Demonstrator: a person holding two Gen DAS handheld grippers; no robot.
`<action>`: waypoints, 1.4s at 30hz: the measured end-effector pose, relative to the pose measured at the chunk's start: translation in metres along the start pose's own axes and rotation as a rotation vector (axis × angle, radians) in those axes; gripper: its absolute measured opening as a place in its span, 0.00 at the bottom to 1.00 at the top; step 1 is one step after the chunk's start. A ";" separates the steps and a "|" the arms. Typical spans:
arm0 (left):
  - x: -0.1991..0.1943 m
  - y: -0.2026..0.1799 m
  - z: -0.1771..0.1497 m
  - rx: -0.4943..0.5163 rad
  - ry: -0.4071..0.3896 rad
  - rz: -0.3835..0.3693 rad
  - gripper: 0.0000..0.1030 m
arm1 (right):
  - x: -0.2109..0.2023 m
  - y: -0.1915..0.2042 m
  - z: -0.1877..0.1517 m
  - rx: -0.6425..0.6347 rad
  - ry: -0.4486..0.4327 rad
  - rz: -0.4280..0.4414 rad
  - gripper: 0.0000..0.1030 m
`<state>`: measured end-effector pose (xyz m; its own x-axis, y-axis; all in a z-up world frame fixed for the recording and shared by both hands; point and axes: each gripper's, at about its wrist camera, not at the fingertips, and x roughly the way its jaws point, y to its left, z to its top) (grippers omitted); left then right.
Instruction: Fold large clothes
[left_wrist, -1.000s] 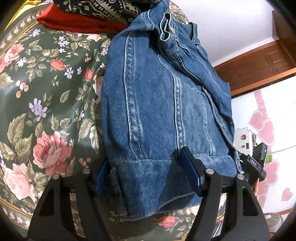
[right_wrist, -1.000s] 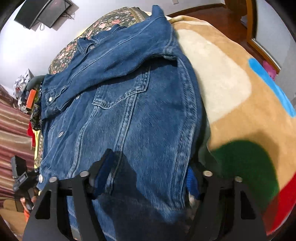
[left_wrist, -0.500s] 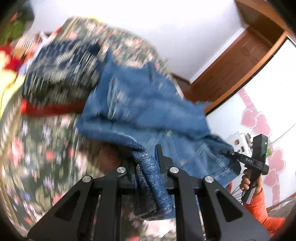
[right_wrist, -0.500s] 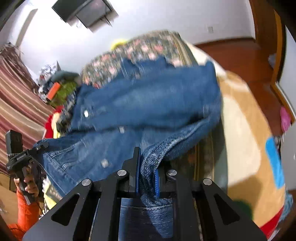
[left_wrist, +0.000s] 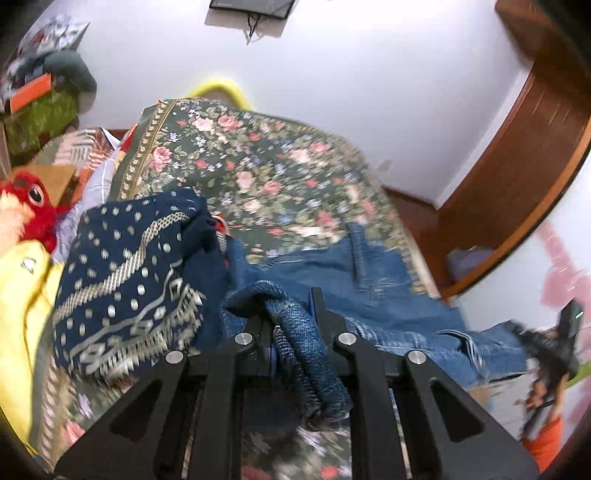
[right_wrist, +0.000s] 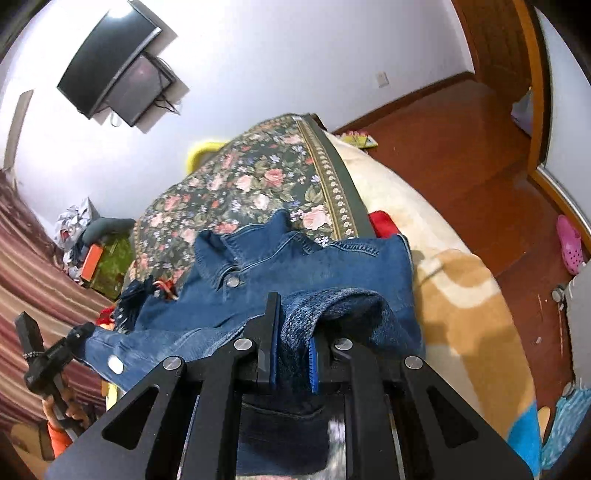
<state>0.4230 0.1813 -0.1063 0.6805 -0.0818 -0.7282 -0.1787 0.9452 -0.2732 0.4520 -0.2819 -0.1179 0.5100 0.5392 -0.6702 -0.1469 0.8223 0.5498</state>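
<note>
A blue denim jacket (left_wrist: 369, 291) lies on a bed with a floral cover (left_wrist: 266, 173). My left gripper (left_wrist: 291, 325) is shut on a bunched hem corner of the jacket, lifted above the bed. My right gripper (right_wrist: 293, 339) is shut on the other hem corner of the denim jacket (right_wrist: 303, 266), also lifted. The collar and buttons (right_wrist: 232, 282) face up in the right wrist view. Each gripper shows at the edge of the other's view, the right gripper (left_wrist: 565, 332) and the left gripper (right_wrist: 48, 358).
A folded navy patterned garment (left_wrist: 129, 280) sits left of the jacket, with yellow cloth (left_wrist: 22, 295) and a red plush toy (left_wrist: 26, 206). A tan blanket (right_wrist: 461, 314) covers the bed's right side. Wooden floor (right_wrist: 443, 155) and a pink shoe (right_wrist: 570, 243) lie beyond.
Both grippers closed on the jacket's hem corners and lifted them up and forward toward the collar. The views tilted up to show the wall and room.
</note>
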 end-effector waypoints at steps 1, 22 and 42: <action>0.010 0.000 0.003 0.012 0.004 0.020 0.13 | 0.012 -0.001 0.002 -0.007 0.009 -0.018 0.10; 0.119 -0.003 -0.020 0.257 0.186 0.174 0.25 | 0.097 -0.011 -0.007 -0.171 0.177 -0.274 0.13; 0.064 -0.062 -0.098 0.422 0.266 -0.039 0.63 | 0.037 0.071 -0.085 -0.401 0.139 -0.131 0.52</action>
<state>0.4083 0.0864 -0.1974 0.4662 -0.1459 -0.8726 0.1842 0.9807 -0.0656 0.3878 -0.1883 -0.1461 0.4312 0.4227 -0.7971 -0.4202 0.8759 0.2372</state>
